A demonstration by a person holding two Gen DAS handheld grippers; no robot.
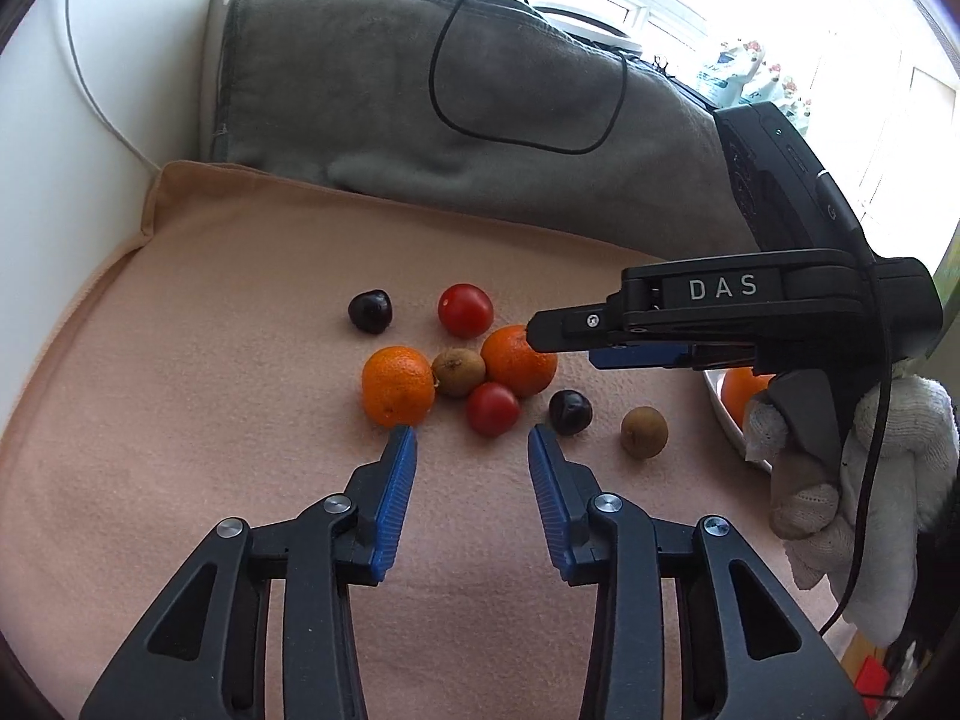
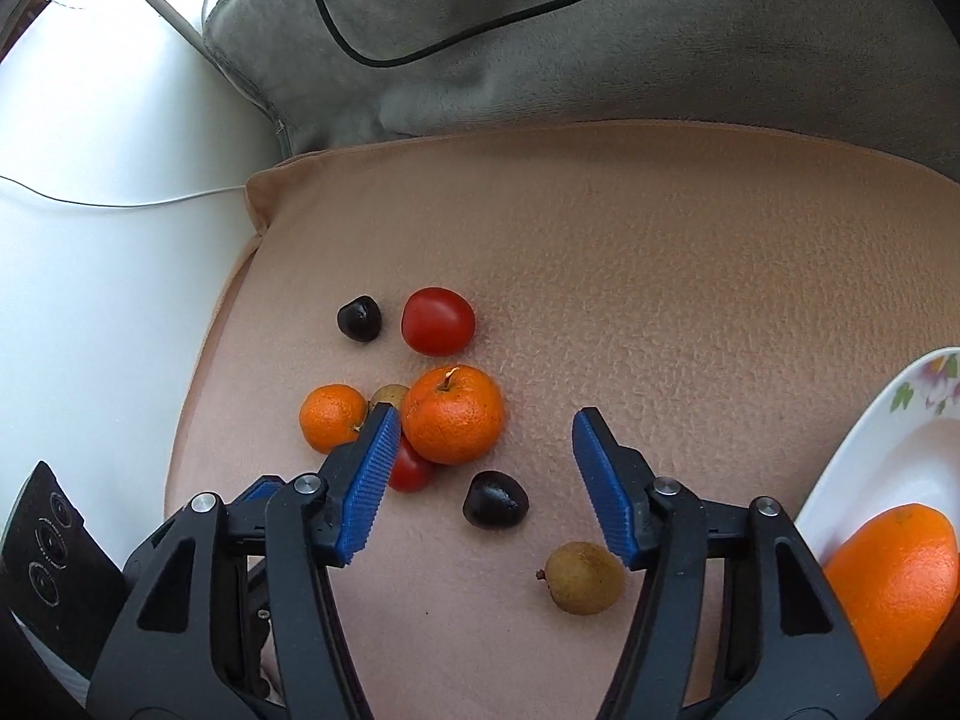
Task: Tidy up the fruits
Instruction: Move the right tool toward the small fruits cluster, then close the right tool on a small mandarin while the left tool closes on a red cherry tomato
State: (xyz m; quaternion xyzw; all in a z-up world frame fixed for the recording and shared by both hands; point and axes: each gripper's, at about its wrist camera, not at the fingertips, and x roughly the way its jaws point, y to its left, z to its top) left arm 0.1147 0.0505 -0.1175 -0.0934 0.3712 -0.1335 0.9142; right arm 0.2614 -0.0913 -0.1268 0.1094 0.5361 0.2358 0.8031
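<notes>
Fruits lie in a cluster on a peach cloth [image 1: 210, 330]: two mandarins [image 1: 397, 385] [image 1: 519, 360], two red tomatoes [image 1: 465, 310] [image 1: 492, 408], two dark plums [image 1: 370, 311] [image 1: 570, 412] and two brown kiwis [image 1: 458, 371] [image 1: 644, 432]. My left gripper [image 1: 472, 441] is open and empty, just in front of the cluster. My right gripper [image 2: 483, 426] is open and empty above the larger mandarin [image 2: 453, 414], with a plum [image 2: 495, 499] and a kiwi [image 2: 582, 577] between its fingers. It shows in the left wrist view [image 1: 540, 330] beside that mandarin. One orange [image 2: 894, 582] lies in a white floral plate [image 2: 888, 438] at the right.
A grey cushion [image 1: 390, 120] with a black cable [image 1: 456, 60] lies behind the cloth. A white surface [image 1: 90, 120] borders the left side. A white-gloved hand [image 1: 870, 468] holds the right gripper.
</notes>
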